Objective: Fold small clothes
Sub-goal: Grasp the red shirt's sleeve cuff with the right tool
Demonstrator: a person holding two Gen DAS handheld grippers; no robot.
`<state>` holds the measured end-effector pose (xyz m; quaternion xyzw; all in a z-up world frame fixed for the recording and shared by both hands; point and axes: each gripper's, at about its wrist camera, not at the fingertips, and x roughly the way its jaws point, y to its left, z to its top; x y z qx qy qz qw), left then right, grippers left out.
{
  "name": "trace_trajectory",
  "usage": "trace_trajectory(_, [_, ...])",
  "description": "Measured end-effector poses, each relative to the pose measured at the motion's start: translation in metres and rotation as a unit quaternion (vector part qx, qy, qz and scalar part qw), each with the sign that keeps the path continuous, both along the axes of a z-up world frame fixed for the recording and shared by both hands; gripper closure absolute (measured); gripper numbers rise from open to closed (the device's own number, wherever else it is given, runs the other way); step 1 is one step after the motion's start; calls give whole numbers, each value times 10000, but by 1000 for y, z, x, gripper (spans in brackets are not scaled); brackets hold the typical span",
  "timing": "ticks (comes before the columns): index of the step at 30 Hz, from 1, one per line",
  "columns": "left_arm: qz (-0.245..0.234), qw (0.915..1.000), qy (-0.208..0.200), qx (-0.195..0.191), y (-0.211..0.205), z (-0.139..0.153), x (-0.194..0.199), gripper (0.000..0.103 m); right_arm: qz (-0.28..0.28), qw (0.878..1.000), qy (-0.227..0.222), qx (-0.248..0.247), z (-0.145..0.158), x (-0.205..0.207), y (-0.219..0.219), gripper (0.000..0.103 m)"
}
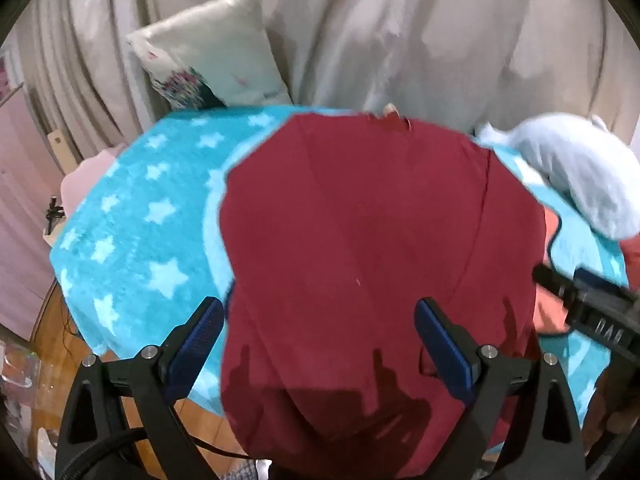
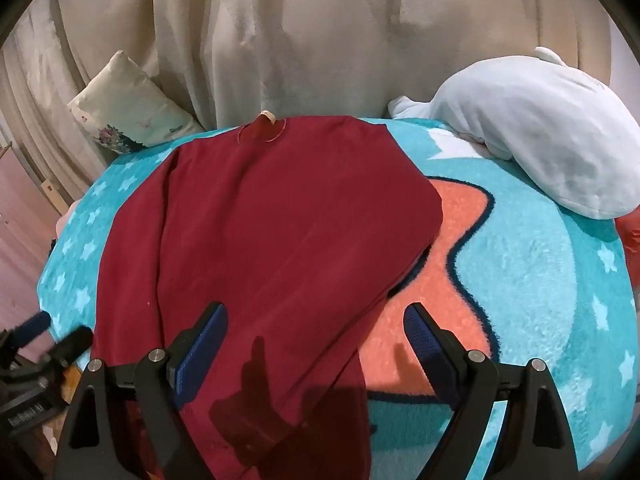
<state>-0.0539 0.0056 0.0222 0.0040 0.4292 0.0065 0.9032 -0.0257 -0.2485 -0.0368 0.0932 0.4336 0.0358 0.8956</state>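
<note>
Shirt is lying on the blanket, collar far, sides apparently folded in already. Left gripper and right gripper are hovering wide open, holding nothing; the crosswise fold is seemingly remaining.

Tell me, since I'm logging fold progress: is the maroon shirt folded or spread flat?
Partly folded: the maroon shirt lies on the star blanket with its sides turned inward, a fold line running lengthwise, collar at the far end.

A home bedroom: starry turquoise blanket, pillow, soft toy, beige curtain behind
</note>
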Motion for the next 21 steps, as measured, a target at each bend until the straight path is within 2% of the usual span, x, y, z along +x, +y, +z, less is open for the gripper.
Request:
trace_trajectory(3, [287, 9994, -208, -55, 17, 14, -1, 7, 114, 9999, 4, 34, -2, -3, 3, 11])
trace_trajectory(6, [608, 9979, -226, -84, 36, 19, -2, 7, 261, 9996, 5, 49, -2, -8, 15, 11])
trace_trajectory(10, [965, 9950, -55, -257, 58, 11, -5, 7, 830, 9965, 32, 31, -13, -16, 34, 11])
trace_trajectory(12, [1038, 9941, 28, -320, 64, 7, -7, 7, 1152, 9933, 53, 50, -19, -19, 44, 11])
trace_trajectory(14, [1081, 9936, 72, -312, 67, 4, -10, 7, 1519, 9883, 55, -148, -30, -21, 62, 11])
trace_trajectory(15, [1095, 9935, 72, -302, 69, 3, -11, 7, 1591, 9870, 190, -121, -32, -24, 66, 11])
trace_trajectory(17, [1125, 9932, 67, -281, 70, 3, -13, 7, 1790, 9829, 162, -388, -40, -29, 85, 11])
trace_trajectory(19, [1146, 9930, 93, -285, 72, 2, -15, 7, 1956, 9759, 286, -922, -59, -31, 100, 13])
trace_trajectory(20, [1156, 9928, 103, -296, 73, 1, -15, 7, 2001, 9698, 430, -1330, -69, -28, 100, 17])
trace_trajectory(21, [1167, 9926, 110, -309, 74, 1, -15, 7, 2028, 9655, 396, -1587, -75, -29, 104, 27])
